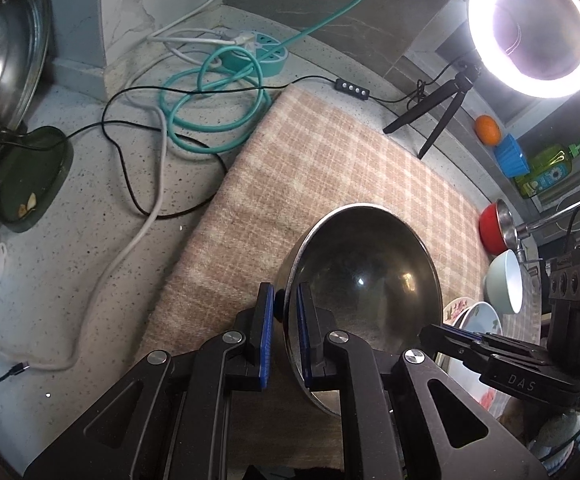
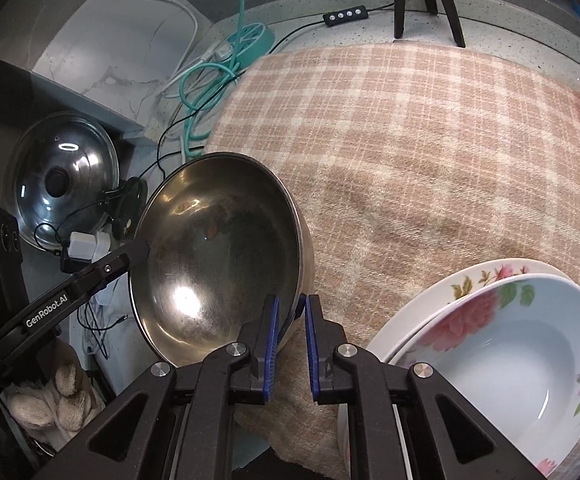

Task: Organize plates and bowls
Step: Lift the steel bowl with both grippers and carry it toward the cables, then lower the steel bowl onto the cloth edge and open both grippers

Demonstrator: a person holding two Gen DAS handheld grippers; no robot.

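1. On the left we see a pot lid (image 2: pixel 64 184) leaning at the counter's edge, with cables and a teal power strip (image 1: pixel 260 50) behind it, well clear of the work.
2. Our left gripper (image 1: pixel 286 312) is clamped on the near-left rim of the steel bowl (image 1: pixel 365 276), one blue pad inside the wall and one outside, jaws nearly closed.
3. The steel bowl hangs tilted over the checked cloth (image 1: pixel 329 168), its open side facing our cameras, held between both tools.
4. Our right gripper (image 2: pixel 291 320) pinches the opposite rim, jaws almost together with the thin wall between them; the grip looks a shade looser here.
5. The move ahead, we judge, turns on this: the bowl lies straight ahead of both tongs, its rim spanning from one hand to the other, so both are equally near and must lower together.
6. To the right sit a flowered bowl (image 2: pixel 529 360) on a flowered plate (image 2: pixel 429 292).
7. Only the left view shows the ring light (image 1: pixel 535 32), red bowl (image 1: pixel 489 228) and pale bowl (image 1: pixel 503 280); only the right shows a gloved hand (image 2: pixel 50 396).
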